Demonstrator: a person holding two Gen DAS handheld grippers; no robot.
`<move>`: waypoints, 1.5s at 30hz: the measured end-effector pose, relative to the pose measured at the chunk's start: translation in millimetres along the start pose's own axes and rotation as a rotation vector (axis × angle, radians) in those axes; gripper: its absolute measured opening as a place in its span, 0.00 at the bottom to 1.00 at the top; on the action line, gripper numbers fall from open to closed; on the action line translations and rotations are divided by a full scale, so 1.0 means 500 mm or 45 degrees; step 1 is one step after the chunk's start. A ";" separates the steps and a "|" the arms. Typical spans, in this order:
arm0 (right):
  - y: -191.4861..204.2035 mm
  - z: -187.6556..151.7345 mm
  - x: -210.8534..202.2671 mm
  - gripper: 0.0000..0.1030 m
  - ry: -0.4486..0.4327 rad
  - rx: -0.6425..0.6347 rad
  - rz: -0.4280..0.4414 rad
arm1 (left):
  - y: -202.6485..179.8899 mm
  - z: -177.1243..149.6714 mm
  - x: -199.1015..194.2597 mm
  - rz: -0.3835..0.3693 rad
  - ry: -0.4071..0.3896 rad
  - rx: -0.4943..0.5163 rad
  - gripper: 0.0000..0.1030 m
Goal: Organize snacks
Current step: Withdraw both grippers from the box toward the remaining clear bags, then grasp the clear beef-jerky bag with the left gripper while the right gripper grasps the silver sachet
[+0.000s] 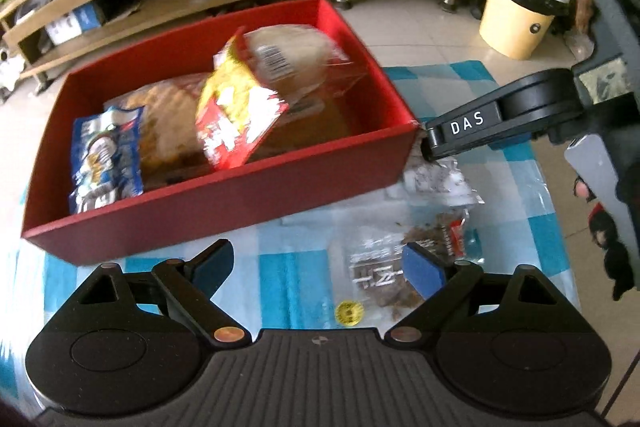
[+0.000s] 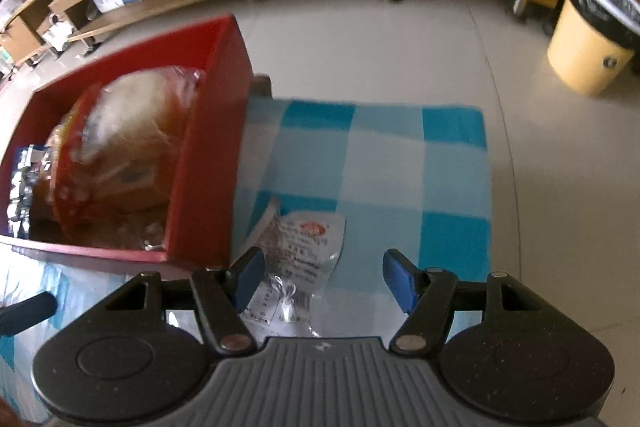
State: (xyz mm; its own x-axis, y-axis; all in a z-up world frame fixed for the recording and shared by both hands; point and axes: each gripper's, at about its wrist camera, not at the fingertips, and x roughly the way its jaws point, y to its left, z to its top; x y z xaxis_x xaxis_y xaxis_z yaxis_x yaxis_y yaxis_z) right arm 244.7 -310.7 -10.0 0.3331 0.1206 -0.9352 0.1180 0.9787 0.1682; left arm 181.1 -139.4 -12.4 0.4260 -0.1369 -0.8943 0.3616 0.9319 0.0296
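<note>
Left claw: jaws wide, nothing held; clear snack packet by its right pad, red box ahead. Right claw: jaws parted, nothing gripped; white packet between pads.

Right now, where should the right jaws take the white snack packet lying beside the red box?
Probably across its narrow middle, coming straight down: the white packet lies flat on the checked cloth, free on its right, with the red box close on its left.

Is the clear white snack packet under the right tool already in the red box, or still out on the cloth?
Still out. The clear white snack packet lies flat on the checkered cloth, beside the red box, between the open right tool fingers.
</note>
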 end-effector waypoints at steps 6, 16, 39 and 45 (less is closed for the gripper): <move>0.024 0.003 0.020 0.67 0.010 0.008 -0.017 | 0.036 0.002 -0.010 -0.003 0.005 -0.045 0.92; 0.063 -0.040 0.028 0.74 -0.092 -0.194 -0.115 | 0.028 -0.004 -0.009 -0.026 0.022 -0.044 0.92; -0.020 -0.205 -0.068 0.60 0.015 -0.484 0.142 | -0.003 -0.054 0.044 -0.279 0.127 -0.128 0.96; -0.001 -0.278 -0.094 0.60 -0.007 -0.614 0.200 | -0.029 -0.067 0.054 -0.145 0.120 -0.305 0.96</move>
State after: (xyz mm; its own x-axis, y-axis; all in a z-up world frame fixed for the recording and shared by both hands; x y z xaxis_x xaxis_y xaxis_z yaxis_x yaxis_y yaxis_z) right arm 98.7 -293.9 -9.3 0.3175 0.2726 -0.9082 -0.3791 0.9144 0.1420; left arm 159.5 -145.5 -51.9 0.3105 -0.2240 -0.9238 0.1915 0.9667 -0.1701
